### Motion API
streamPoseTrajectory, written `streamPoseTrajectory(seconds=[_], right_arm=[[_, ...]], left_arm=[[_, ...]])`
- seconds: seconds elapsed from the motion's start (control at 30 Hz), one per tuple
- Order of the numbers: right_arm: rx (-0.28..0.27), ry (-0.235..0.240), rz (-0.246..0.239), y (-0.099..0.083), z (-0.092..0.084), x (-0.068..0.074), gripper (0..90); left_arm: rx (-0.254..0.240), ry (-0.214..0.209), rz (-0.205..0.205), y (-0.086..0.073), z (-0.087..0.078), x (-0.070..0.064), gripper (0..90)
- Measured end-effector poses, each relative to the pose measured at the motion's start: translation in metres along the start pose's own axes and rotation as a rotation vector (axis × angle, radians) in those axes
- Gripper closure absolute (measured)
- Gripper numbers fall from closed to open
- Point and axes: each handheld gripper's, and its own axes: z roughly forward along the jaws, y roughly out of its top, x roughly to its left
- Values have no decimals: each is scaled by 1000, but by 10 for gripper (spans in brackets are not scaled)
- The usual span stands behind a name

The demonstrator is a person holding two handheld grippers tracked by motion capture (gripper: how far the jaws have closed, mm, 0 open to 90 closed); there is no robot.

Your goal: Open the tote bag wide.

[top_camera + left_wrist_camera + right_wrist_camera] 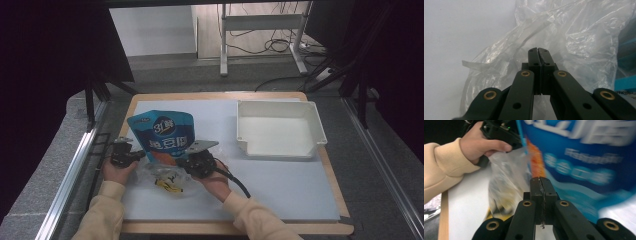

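Pale blue mat [280,185] under everything; both my left gripper [137,156] and right gripper [185,162] sit closed, empty, flanking the crinkly clear plastic bag [159,173] just below the blue snack pouch [161,134], probably lining up to pinch it open.

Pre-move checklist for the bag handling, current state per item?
1. Left gripper shut on the clear plastic bag: ok, film sits pinched in the closed fingers.
2. Right gripper shut: ok; whether it pinches film: cannot tell.
3. Blue snack pouch clear of the work: not ok, it lies right behind both grippers.
4. White tray free to take things: ok, nothing in it.
5. Right gripper view sharp: not ok, blurred.
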Motion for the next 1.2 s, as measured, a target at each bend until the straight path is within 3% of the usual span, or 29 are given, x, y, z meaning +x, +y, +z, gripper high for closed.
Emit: streamPoseTrajectory(seconds=[0.1,0.23,0.43,0.6,0.83,1.1,1.2], right_arm=[[12,30,-1,1,16,8,890],[74,57,-17,-3,41,21,889],[158,88,-31,-19,60,33,890],[188,110,-64,-29,64,45,890],[200,122,-90,-36,63,49,890],[217,139,-45,-37,56,44,890],[181,157,-42,-31,46,40,890]], left_arm=[[1,0,0,0,0,0,900],[2,-1,0,0,0,0,900],[2,-3,0,0,0,0,900],[4,-1,1,0,0,0,900],[6,-2,-1,0,0,0,900],[7,-3,-3,0,0,0,900],[6,-8,-1,0,0,-1,899]])
